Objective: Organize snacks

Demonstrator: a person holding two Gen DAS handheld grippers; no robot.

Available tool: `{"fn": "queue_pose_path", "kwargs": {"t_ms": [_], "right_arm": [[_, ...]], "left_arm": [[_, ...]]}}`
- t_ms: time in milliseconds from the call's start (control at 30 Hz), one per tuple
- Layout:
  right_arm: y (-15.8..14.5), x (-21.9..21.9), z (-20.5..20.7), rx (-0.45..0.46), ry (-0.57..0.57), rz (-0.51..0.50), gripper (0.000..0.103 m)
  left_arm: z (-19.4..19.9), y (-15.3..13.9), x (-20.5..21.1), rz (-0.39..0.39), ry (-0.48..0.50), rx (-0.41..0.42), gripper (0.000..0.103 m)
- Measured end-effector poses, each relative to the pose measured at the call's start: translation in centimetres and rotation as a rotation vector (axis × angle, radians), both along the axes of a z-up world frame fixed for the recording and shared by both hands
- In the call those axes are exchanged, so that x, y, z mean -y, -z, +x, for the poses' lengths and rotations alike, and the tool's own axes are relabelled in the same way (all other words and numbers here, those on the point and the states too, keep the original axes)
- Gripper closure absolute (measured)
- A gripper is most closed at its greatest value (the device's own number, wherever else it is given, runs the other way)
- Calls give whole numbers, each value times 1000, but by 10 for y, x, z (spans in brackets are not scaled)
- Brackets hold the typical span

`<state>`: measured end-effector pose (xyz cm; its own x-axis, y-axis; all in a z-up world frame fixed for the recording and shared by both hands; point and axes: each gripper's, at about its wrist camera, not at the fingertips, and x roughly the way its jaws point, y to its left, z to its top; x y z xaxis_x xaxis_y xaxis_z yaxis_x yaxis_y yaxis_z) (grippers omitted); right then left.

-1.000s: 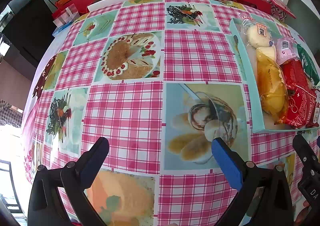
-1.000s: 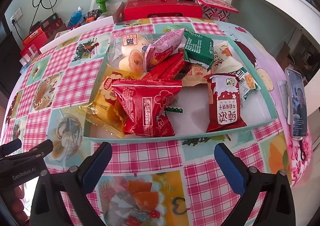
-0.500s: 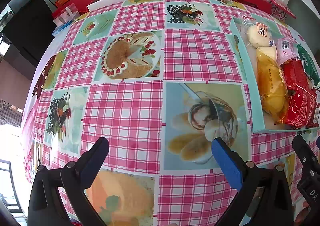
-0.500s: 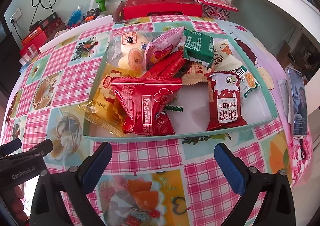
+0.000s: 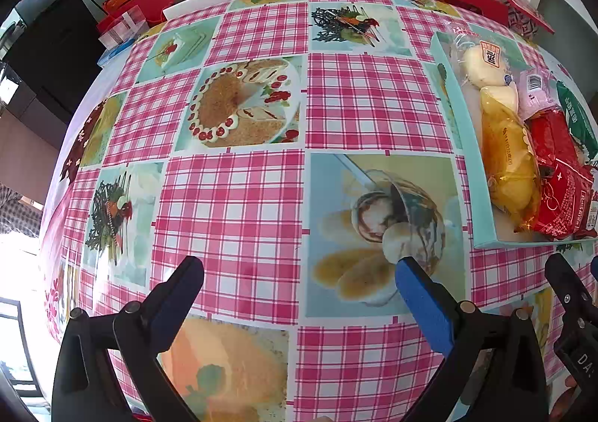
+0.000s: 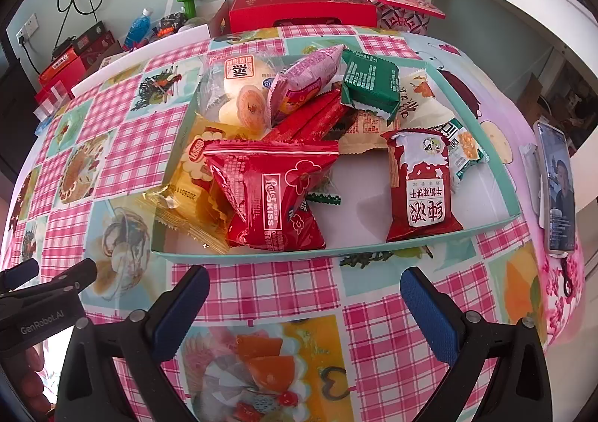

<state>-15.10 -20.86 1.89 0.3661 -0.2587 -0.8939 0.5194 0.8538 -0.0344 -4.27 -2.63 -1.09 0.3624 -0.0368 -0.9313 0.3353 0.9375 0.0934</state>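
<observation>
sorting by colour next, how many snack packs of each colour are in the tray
red packs: 3, long red counted as one
green packs: 2
pink pack: 1
yellow pack: 1
pale or clear packs: 4
total: 11, overlaps may hide more

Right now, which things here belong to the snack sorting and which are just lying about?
Job: teal tray; red Kiss pack; yellow pack; green pack; pink pack; both open tongs.
Lying about: phone; blue bottle; red box.

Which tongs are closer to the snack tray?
Right. The right tongs sit open just before the tray, facing it. The left tongs are open off to its left, over bare tablecloth.
</observation>
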Motion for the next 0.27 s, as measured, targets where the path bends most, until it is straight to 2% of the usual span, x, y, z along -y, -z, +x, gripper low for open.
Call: {"fn": "queue_pose_path", "kwargs": {"t_ms": [267], "right_arm": [[1,0,0,-3,-1,1,0]], "left_arm": [[-2,-1,-2,-15,1,12,1]]}}
